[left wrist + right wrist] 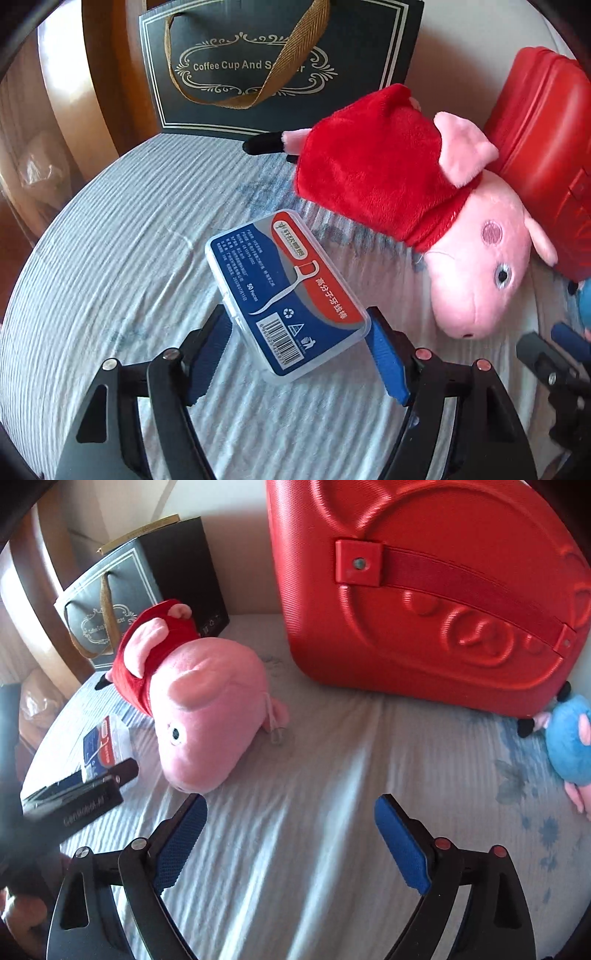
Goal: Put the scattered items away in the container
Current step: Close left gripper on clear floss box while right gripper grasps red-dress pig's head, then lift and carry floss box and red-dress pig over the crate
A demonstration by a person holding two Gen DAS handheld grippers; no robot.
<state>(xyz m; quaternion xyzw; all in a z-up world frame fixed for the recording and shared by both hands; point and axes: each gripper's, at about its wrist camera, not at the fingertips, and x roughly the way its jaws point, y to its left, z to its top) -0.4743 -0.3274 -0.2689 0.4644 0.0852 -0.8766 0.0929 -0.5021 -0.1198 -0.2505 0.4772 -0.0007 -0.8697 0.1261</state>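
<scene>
My left gripper (299, 332) is shut on a clear plastic box of dental floss picks (288, 295) with a blue and red label, holding it by its sides just above the bed. The box also shows at the left of the right wrist view (105, 746), between the left gripper's fingers (74, 797). A pink pig plush in a red dress (424, 206) lies to the right of the box and also shows in the right wrist view (195, 701). My right gripper (290, 812) is open and empty over the sheet, its left pad close to the pig's snout.
A dark gift bag (280, 62) reading "Coffee Cup And Saucer" stands at the back of the bed (144, 587). A red hard case (424, 590) stands at the back right. A blue plush (569, 738) lies beside it. A wooden frame (107, 92) borders the left.
</scene>
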